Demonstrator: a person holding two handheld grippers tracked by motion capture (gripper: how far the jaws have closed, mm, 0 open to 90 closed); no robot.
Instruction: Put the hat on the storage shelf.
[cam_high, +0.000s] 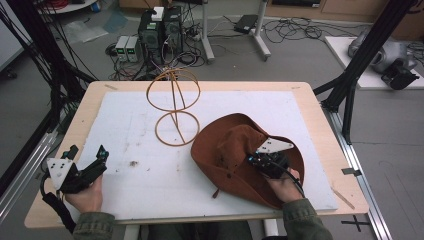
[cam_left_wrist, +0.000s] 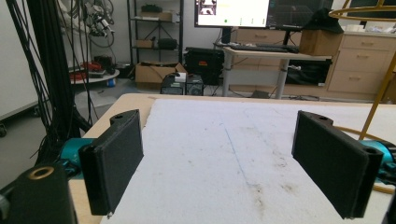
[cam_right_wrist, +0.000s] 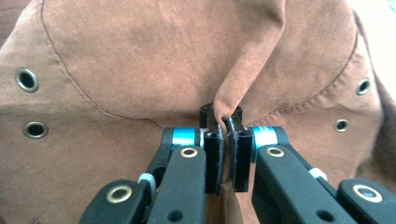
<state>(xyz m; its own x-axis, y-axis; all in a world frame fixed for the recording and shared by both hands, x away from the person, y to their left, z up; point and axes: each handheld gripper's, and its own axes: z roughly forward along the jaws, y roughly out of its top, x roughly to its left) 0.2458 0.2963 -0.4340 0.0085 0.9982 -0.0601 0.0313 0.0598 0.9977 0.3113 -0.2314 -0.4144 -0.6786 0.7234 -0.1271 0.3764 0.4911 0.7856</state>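
A brown cloth hat (cam_high: 227, 145) with metal eyelets lies on the white mat at the table's right half. My right gripper (cam_high: 255, 159) rests on its crown, shut on a pinched fold of the hat's fabric (cam_right_wrist: 233, 88), which rises between the two black jaws; the right gripper (cam_right_wrist: 225, 133) is seen close up with the hat (cam_right_wrist: 116, 70) all around it. My left gripper (cam_high: 101, 159) sits low at the front left of the mat, held by a hand. In the left gripper view its pads (cam_left_wrist: 114, 161) stand wide apart, the left gripper (cam_left_wrist: 224, 163) open over bare mat.
A gold wire hat stand (cam_high: 174, 102), with two rings on a thin stem, stands at the mat's back middle, just left of the hat. The white mat (cam_high: 150, 175) covers most of the wooden table (cam_high: 75, 125). Black frame posts flank the table.
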